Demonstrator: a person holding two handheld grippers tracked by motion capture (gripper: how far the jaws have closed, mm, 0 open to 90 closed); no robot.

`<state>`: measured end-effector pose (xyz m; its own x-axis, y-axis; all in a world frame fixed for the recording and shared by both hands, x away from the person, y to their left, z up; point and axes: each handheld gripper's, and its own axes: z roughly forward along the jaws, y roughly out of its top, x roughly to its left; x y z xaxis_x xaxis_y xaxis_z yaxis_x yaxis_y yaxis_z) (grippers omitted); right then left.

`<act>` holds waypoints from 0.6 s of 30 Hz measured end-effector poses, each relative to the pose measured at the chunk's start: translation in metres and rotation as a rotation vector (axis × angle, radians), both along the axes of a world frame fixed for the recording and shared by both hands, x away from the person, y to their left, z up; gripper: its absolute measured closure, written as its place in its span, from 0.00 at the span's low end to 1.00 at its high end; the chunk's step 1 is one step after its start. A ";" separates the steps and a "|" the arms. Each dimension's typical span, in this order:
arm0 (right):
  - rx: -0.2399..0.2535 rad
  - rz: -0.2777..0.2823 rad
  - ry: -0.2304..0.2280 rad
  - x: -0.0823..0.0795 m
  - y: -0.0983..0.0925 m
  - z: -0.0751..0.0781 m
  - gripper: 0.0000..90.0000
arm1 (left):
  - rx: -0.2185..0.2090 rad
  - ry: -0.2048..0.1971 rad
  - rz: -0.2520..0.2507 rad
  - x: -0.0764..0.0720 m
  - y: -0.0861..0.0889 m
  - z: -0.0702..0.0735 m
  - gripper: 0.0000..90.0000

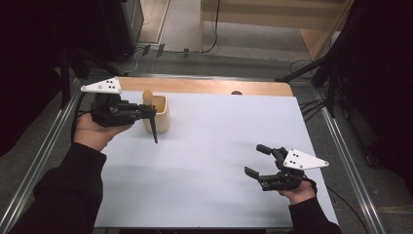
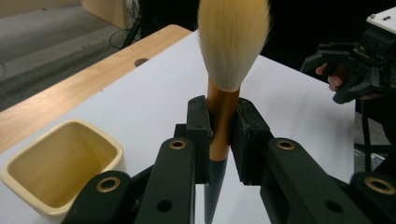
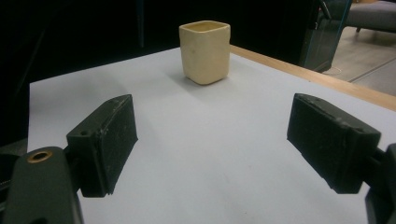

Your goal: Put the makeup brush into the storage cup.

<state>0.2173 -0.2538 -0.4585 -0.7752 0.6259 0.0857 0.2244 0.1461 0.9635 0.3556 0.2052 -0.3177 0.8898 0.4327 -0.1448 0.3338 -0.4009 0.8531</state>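
My left gripper (image 1: 148, 113) hangs at the back left of the white sheet, shut on a brush (image 1: 148, 96). In the left gripper view its pads clamp the orange ferrule (image 2: 221, 122), with the pale bristles (image 2: 232, 42) pointing up and the dark pointed handle (image 2: 213, 191) hanging down. A cream square cup (image 1: 161, 114) stands upright just beside the brush, open and empty in the left gripper view (image 2: 60, 168). My right gripper (image 1: 257, 160) is near the front right, open with nothing between its pads (image 3: 106, 140); it looks toward the cup (image 3: 204, 50).
The white sheet (image 1: 209, 161) covers most of the table, leaving a bare wooden strip (image 1: 204, 86) with a small hole (image 1: 236, 92) along the back edge. Metal rails (image 1: 348, 161) run down both sides. Dark stands and cables sit on the floor beyond.
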 end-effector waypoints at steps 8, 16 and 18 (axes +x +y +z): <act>0.005 0.000 0.003 0.000 -0.001 0.000 0.18 | 0.007 -0.023 0.035 0.016 -0.001 0.010 0.88; 0.009 -0.001 0.005 0.001 -0.002 0.000 0.18 | -0.007 -0.029 0.071 0.034 0.002 0.023 0.88; 0.010 0.001 0.004 0.001 -0.002 0.000 0.18 | -0.004 -0.038 0.079 0.038 0.003 0.027 0.88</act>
<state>0.2182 -0.2557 -0.4582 -0.7753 0.6244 0.0946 0.2280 0.1370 0.9640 0.3933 0.2077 -0.2903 0.8579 0.5011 -0.1138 0.3318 -0.3709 0.8674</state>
